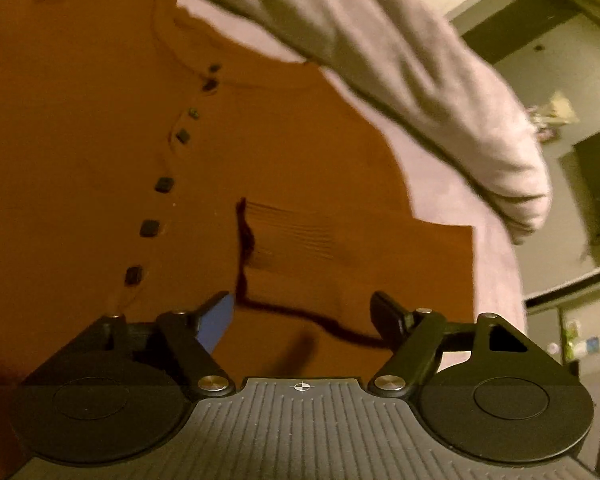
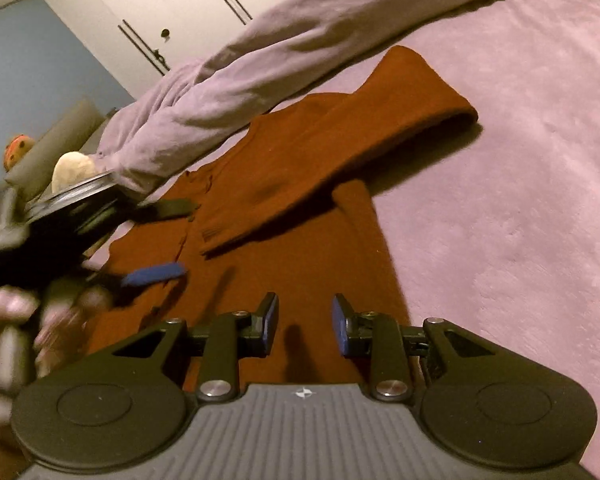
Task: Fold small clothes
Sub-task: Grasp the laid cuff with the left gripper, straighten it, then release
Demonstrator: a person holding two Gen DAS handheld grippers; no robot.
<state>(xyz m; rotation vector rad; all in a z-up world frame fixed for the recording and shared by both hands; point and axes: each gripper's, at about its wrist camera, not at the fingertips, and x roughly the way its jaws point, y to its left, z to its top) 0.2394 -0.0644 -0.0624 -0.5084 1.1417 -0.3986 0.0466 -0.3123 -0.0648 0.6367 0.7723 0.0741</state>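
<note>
The rust cardigan (image 2: 300,248) lies flat on the pink blanket (image 2: 520,200) with one sleeve (image 2: 340,152) already folded across its front, the other side apparently left to fold, while the left gripper (image 1: 304,312) and right gripper (image 2: 305,320) hover above it, jaws apart and empty
</note>
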